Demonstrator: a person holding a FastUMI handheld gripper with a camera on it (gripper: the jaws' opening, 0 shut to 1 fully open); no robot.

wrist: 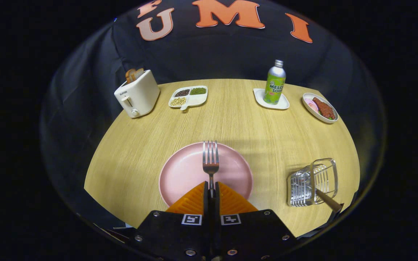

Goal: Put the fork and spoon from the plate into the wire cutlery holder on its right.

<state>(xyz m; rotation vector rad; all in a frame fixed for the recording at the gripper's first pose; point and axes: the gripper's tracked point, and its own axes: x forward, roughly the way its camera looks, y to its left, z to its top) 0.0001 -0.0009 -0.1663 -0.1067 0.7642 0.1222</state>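
Observation:
My gripper [211, 189] is shut on the handle of a metal fork [210, 159], whose tines point away from me over the pink plate [183, 170]. The plate lies on the wooden table just ahead of my fingers, with nothing else lying on it. To the plate's right stands the wire cutlery holder [312, 181]. A wooden handle [328, 200] sticks out of the holder toward me; its working end is hidden among the wires.
Along the table's far edge stand a white toaster [137, 94] with bread, a divided dish of beans [188, 97], a green bottle [275, 83] on a white coaster, and an oval dish of food [320, 107]. Bare tabletop [259, 127] lies between these and the plate.

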